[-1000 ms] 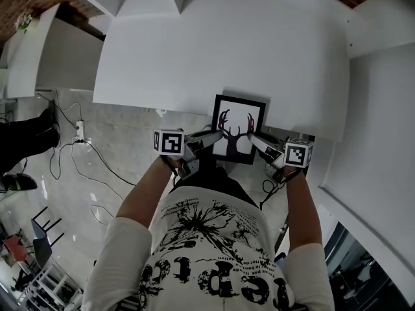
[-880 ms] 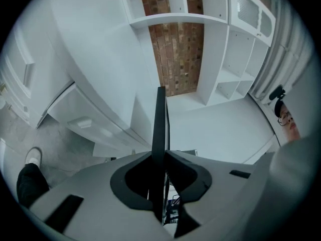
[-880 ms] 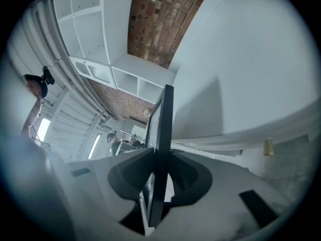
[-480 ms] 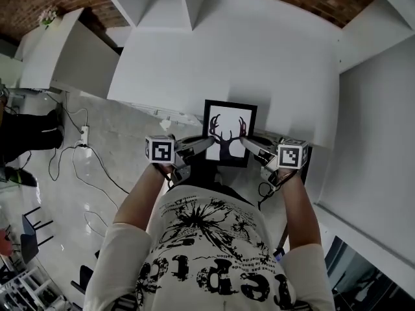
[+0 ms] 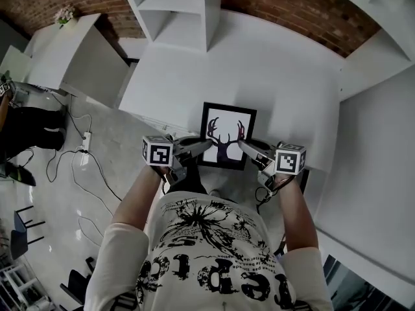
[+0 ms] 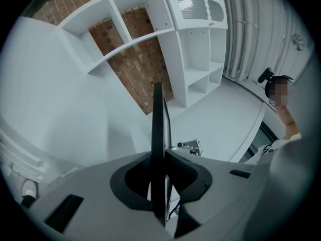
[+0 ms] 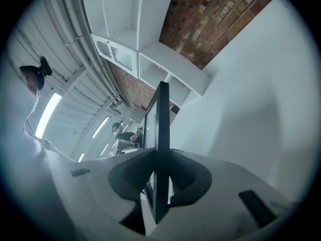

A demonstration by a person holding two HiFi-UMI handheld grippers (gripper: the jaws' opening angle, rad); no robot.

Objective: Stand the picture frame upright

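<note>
The picture frame (image 5: 227, 135) has a black border and a white print of a deer's antlers. I hold it by its two side edges over the near edge of the white table (image 5: 279, 76), its face turned up toward my head. My left gripper (image 5: 206, 146) is shut on its left edge, my right gripper (image 5: 242, 145) on its right edge. In the left gripper view the frame (image 6: 158, 129) shows edge-on, pinched between the jaws of the left gripper (image 6: 161, 157). The right gripper view shows the frame (image 7: 161, 119) likewise clamped in the right gripper (image 7: 159, 157).
A white shelf unit (image 5: 181, 5) stands against a brick wall (image 5: 292, 11) beyond the table. Cables (image 5: 78, 148) lie on the floor at the left, near a person in dark clothes (image 5: 26, 128). White cabinets flank the table on both sides.
The head view has tilted up, so more brick wall and shelving shows. Both grippers and the frame have shifted slightly left in the picture. Both grips on the frame look unchanged.
</note>
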